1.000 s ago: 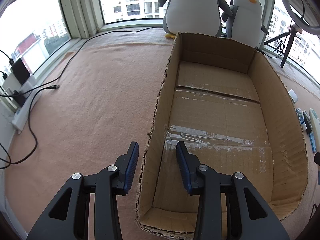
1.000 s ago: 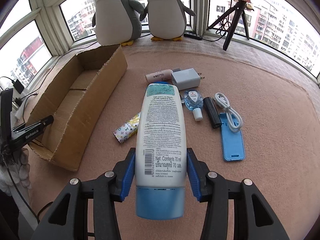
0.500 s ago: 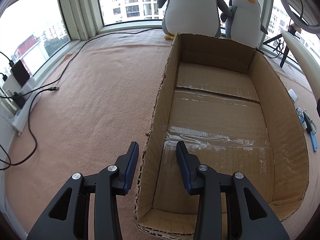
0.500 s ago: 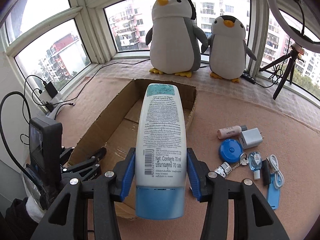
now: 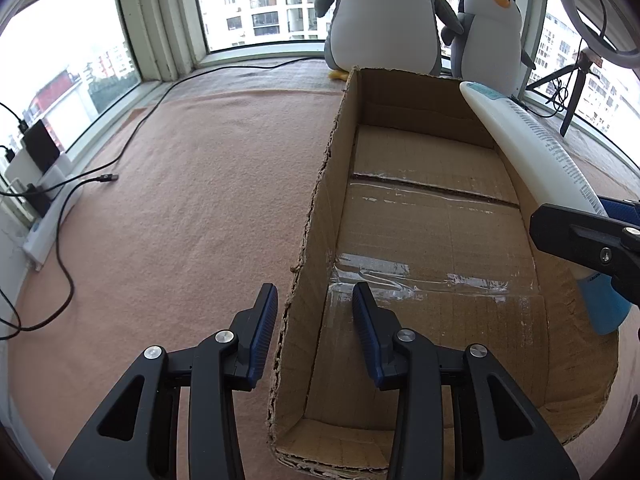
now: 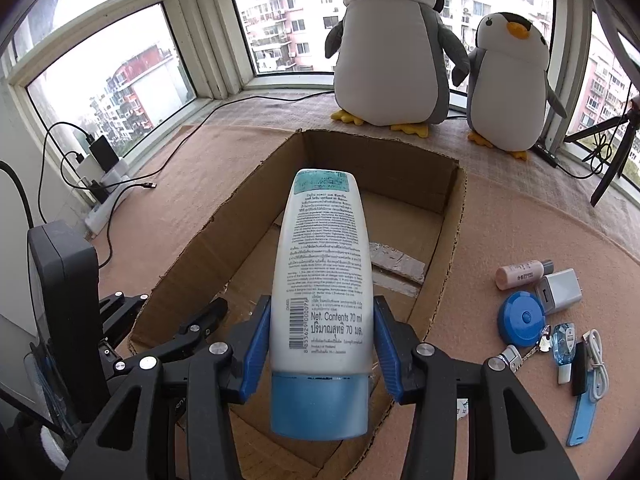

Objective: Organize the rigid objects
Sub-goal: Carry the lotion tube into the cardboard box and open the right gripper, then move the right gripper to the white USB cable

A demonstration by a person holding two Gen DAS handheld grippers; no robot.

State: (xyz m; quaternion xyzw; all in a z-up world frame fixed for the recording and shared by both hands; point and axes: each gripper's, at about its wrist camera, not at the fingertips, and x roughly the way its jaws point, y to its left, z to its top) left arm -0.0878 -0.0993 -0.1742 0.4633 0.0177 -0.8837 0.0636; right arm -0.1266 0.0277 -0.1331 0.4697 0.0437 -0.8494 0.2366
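right gripper [image 6: 320,344] is clamped on the white lotion tube [image 6: 320,280], blue pads squeezing its lower body just above the blue cap [image 6: 319,406]. the tube points forward, away from me, held over the open cardboard box [image 6: 192,248], crimped end toward the far wall. from the left wrist view the tube [image 5: 536,152] sits above the box's right wall and leans inward over the floor of the box [image 5: 432,240].

left gripper [image 5: 314,332] has its jaws apart and straddles the box's left wall [image 5: 316,216]: one pad outside, one inside, neither visibly touching the card. it holds nothing.

step in hand, as i read it: set the tube down in the box. notes to self:
- bring the tube lower toward the bare floor before letting go; a drop from this height would likely bounce or roll it.
- lay it flat, long axis along the box's length, near one wall, so space stays free for the rest.
- if the box slides, i could pinch the left wall with the left gripper as a brace.

still out on the carpet, right of the box: small pink bottle [image 6: 520,277], white charger [image 6: 560,290], blue round case [image 6: 522,324], white cable [image 6: 596,364], flat blue piece [image 6: 582,420].
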